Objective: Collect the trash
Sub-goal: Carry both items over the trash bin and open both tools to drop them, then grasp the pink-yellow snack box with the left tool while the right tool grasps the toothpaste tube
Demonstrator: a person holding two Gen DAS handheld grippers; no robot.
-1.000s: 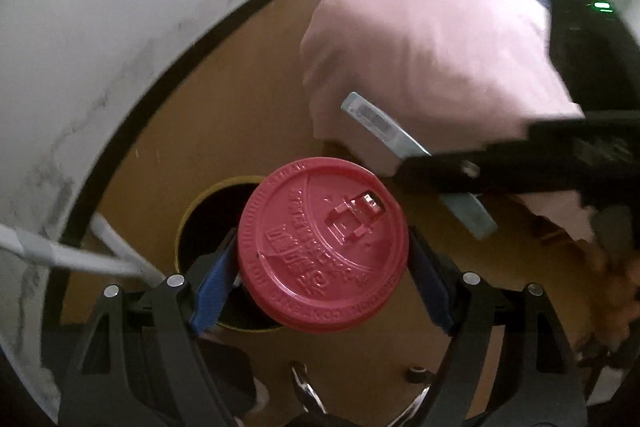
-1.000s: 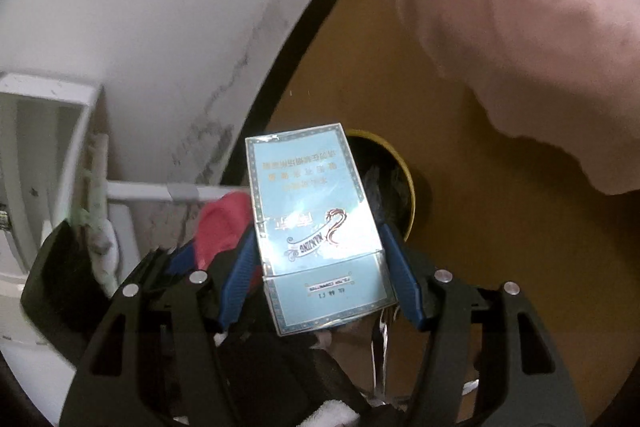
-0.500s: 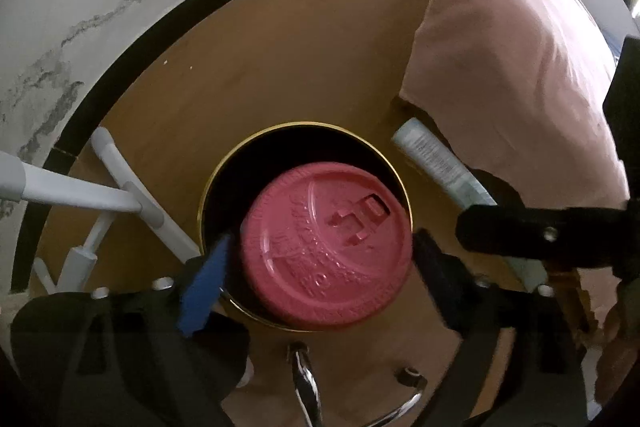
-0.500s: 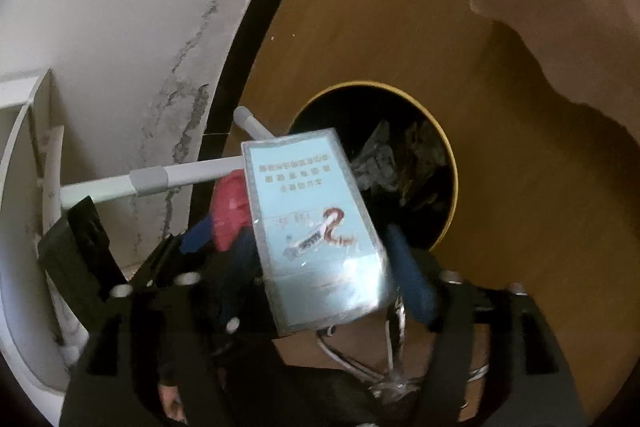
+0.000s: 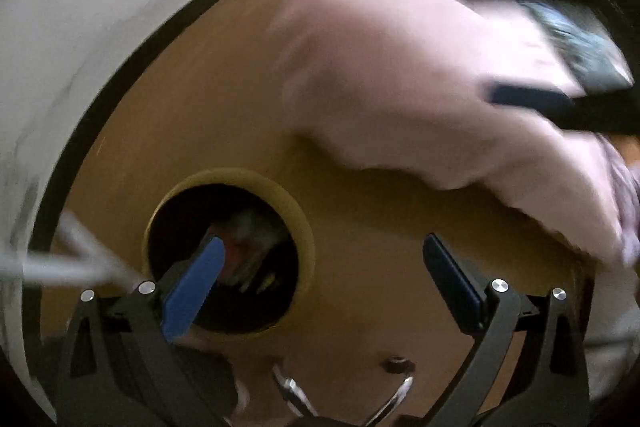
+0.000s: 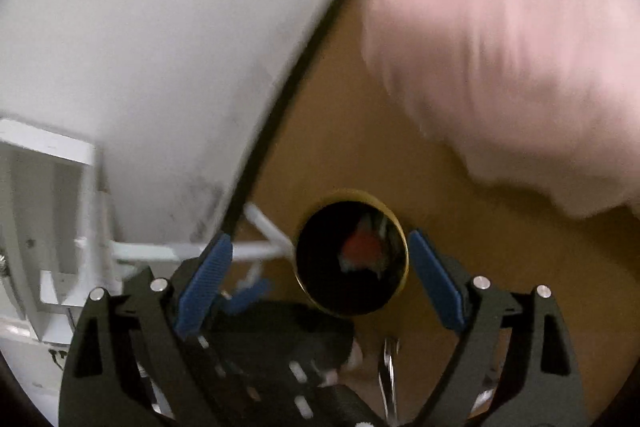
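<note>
A black bin with a gold rim (image 5: 298,215) stands on the brown floor, and something red (image 5: 234,255) lies inside it among blurred trash. My left gripper (image 5: 324,253) hangs above the bin, open, with nothing between its blue pads. In the right wrist view the same bin rim (image 6: 405,255) lies straight ahead, with the red lid (image 6: 360,247) inside. My right gripper (image 6: 320,241) is above it with its jaws opening and empty. The light-blue pack cannot be made out in the blur. The left gripper's blue pad (image 6: 248,293) shows just below the right gripper's left finger.
Pink bedding (image 5: 400,67) hangs over the floor to the right of the bin. A white wall with a black skirting (image 6: 264,155) curves along the left. A white tube rack (image 6: 180,251) and a white shelf (image 6: 48,187) stand beside the bin. Chrome legs (image 6: 390,367) show below.
Both grippers have opened wide and let go. The red-lidded cup and the light-blue pack have left the jaws, and the red lid now lies in the bin. Both grippers have risen.
</note>
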